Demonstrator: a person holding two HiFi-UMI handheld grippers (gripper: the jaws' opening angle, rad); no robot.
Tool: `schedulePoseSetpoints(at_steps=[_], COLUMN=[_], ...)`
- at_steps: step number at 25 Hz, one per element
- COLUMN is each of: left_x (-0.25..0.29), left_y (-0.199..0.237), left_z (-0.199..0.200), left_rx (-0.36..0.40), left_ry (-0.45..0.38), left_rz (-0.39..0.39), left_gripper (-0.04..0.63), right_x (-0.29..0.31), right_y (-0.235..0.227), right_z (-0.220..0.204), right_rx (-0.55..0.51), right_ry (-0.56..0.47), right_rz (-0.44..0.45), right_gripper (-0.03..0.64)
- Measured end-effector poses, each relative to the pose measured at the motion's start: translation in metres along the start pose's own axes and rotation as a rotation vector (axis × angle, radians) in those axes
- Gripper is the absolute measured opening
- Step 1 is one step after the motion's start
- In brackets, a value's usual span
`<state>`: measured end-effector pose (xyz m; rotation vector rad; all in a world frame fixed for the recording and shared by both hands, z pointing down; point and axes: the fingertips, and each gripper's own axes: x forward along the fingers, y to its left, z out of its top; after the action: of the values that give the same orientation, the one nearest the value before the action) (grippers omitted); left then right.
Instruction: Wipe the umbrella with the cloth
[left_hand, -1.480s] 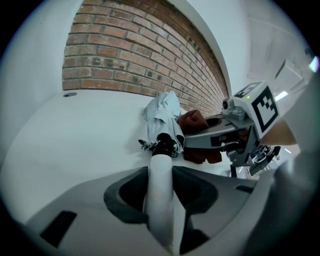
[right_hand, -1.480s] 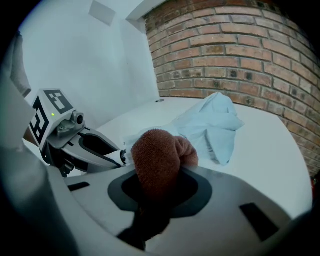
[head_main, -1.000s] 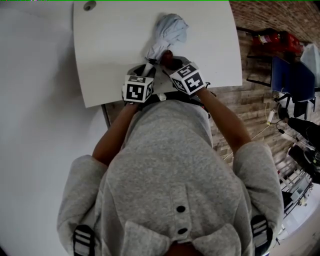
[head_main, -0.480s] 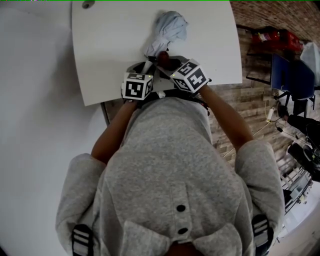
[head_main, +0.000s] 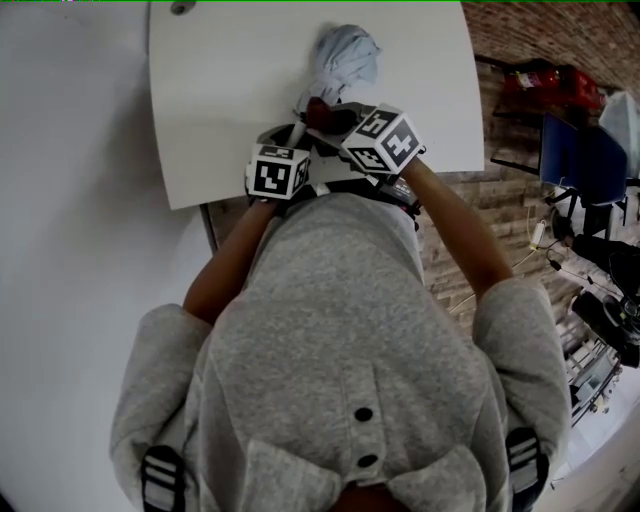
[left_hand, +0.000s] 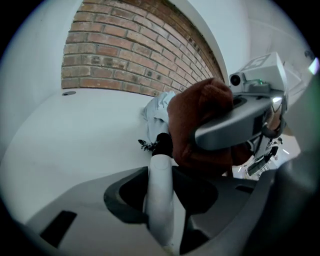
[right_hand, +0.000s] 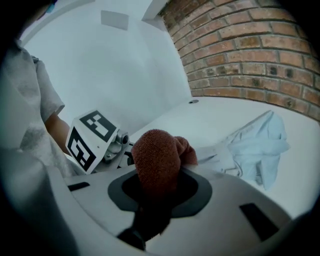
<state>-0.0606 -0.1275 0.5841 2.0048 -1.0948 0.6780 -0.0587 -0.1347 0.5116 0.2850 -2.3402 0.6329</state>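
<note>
Right gripper (head_main: 328, 114) has shifted up the desk (head_main: 220, 100) since the earlier frame, carrying the cloth (head_main: 318, 110) from beside the handle toward the canopy; left gripper (head_main: 293, 133) has kept its place. Nearest the body, left fingers (left_hand: 122, 200) are clamped on the umbrella's white handle (left_hand: 160, 175), which runs straight out between them and pins the umbrella down at the desk's near edge. Just beyond, right fingers (right_hand: 195, 192) are closed on a bunched rust-brown cloth (right_hand: 157, 160), with the wad standing proud of the tips. In the left gripper view the cloth (left_hand: 200, 125) sits at the black collar where handle meets fabric, over the base of the canopy. It looks to be touching or very nearly so, but I cannot tell which. Farther out, the pale blue canopy (head_main: 343, 55) lies folded and crumpled on the desk, pointing away toward the brick wall (left_hand: 125, 55). Progress, as a judgement: setup is finished, with the cloth in hand and the umbrella braced, and the wipe is under way at the handle end. Nearly all of the canopy lies ahead of the cloth and appears unreached. Nothing on the fabric shows which parts have been wiped. Its underside, against the desk, would need a turn of the umbrella to get at.
</note>
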Motion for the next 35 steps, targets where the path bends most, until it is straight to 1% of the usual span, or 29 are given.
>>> schedulePoseSetpoints(at_steps=[3,6,10,19,24,28,35], left_x=[0.000,-0.001,-0.004,-0.005,-0.005,-0.006,0.000], left_y=[-0.002,-0.002,-0.005,-0.004,-0.002,-0.002,0.000], left_z=[0.003,0.003,0.005,0.006,0.005,0.007,0.002], left_rx=[0.002,0.001,-0.005,-0.007,-0.008,-0.006,0.000], left_ry=[-0.004,-0.005,-0.008,-0.009,-0.008,-0.006,-0.009], left_rz=[-0.002,-0.004,-0.006,-0.010,-0.012,-0.010,-0.004], left_gripper=[0.155,0.155,0.155,0.155,0.155,0.155,0.155], right_x=[0.001,0.003,0.006,0.003,-0.003,-0.015,-0.037], right_y=[-0.006,-0.008,-0.021,-0.063,-0.077,-0.098,-0.133], right_z=[0.015,0.028,0.039,0.047,0.054,0.064,0.071], right_rx=[-0.015,-0.053,-0.084,-0.197,-0.248,-0.312,-0.284], right_ry=[-0.007,-0.002,0.018,0.116,0.142,0.157,0.140], right_rz=[0.004,0.008,-0.013,-0.143,-0.205,-0.282,-0.357], right_gripper=[0.100,0.100,0.100,0.100,0.100,0.100,0.100])
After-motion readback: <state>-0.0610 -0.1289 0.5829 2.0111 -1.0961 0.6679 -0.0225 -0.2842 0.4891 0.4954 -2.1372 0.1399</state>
